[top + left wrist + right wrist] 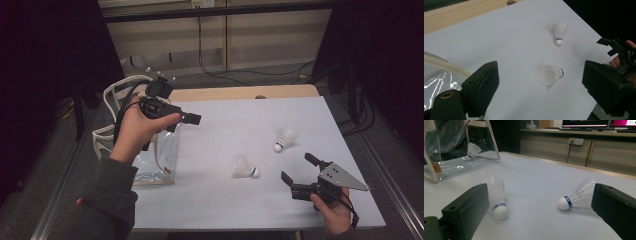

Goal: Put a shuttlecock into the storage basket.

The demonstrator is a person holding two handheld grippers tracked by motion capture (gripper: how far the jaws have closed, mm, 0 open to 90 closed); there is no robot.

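On the white table (215, 200), both the left gripper (192, 119) and right gripper (296, 169) stand released, empty, near two shuttlecocks (246, 168).

Light is soft and comes from overhead, so the white table (230, 200) reads evenly bright while the room around it falls to near black. Shadows are faint — only a pale smudge under each shuttlecock (551, 75). The clear bag (454, 165) carries streaks of glare (strongest in the left gripper view). All three pictures are grainy and slightly soft — close jaws blur.
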